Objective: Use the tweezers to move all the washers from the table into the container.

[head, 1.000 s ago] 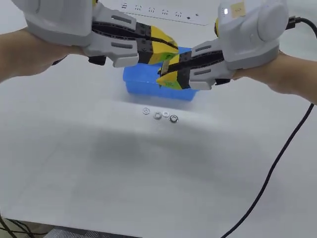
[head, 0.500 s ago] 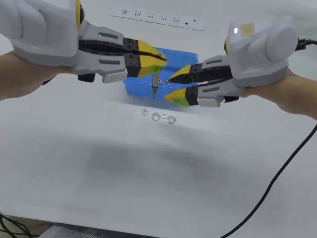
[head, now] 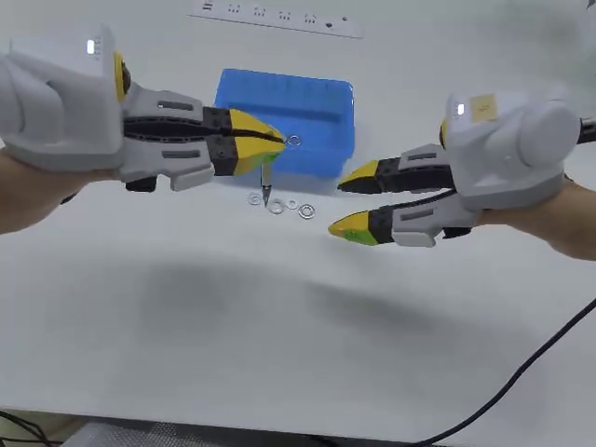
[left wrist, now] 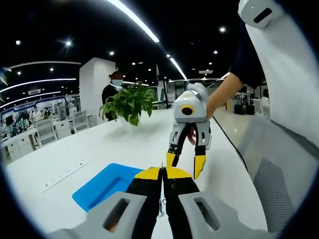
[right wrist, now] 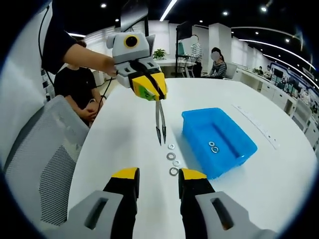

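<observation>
My left gripper (head: 276, 141) is shut on slim metal tweezers (head: 265, 189), which hang down with their tips just above a row of several small washers (head: 277, 207) on the white table. Behind them stands the blue container (head: 279, 101), with a washer (head: 294, 142) lying in it. My right gripper (head: 350, 203) is open and holds nothing, to the right of the washers. In the right gripper view the tweezers (right wrist: 160, 123) point down at the washers (right wrist: 171, 156), left of the container (right wrist: 225, 133). In the left gripper view my shut left gripper (left wrist: 162, 174) faces the open right gripper (left wrist: 186, 164).
A white power strip (head: 279, 19) lies along the far table edge behind the container. A black cable (head: 535, 354) runs from the right gripper across the table's right side. A mesh office chair (right wrist: 45, 164) stands at the table's edge; people sit further off.
The two grippers have drawn apart from above the container. The left one has brought the tweezers down to the row of washers; the right one has opened and pulled back to the right.
</observation>
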The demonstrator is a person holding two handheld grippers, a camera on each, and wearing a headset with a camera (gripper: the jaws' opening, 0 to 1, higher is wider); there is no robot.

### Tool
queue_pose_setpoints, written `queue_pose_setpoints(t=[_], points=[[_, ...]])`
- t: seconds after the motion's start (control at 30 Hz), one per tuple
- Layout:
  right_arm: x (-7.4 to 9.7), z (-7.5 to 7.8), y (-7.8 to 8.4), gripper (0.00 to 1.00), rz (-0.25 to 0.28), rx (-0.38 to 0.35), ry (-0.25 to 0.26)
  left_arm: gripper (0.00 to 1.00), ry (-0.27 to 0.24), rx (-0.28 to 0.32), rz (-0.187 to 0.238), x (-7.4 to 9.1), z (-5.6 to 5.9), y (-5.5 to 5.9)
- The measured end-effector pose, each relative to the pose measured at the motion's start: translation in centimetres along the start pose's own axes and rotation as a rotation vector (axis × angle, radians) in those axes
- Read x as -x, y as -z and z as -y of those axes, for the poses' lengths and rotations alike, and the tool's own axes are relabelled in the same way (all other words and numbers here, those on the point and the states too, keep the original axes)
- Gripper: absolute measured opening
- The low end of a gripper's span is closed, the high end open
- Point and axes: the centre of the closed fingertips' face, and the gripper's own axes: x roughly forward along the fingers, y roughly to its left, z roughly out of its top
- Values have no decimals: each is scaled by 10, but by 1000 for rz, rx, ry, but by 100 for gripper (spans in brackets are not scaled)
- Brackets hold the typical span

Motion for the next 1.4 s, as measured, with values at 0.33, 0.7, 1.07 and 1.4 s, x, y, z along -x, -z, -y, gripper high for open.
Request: queue_pose_setpoints(t=[0.33, 0.7, 1.07, 1.4], points=[[4, -2, 17, 32, 13, -74, 16, 4, 1, 27, 5, -13, 0, 5], [6, -1, 20, 32, 37, -109, 32, 4, 15, 21, -24, -16, 2, 18], [-1, -4, 17, 32, 50, -120, 24, 4, 31, 38, -4, -9, 8, 18], [-21, 3, -6, 32, 74, -79, -3, 4, 65, 36, -33, -5, 10, 22]])
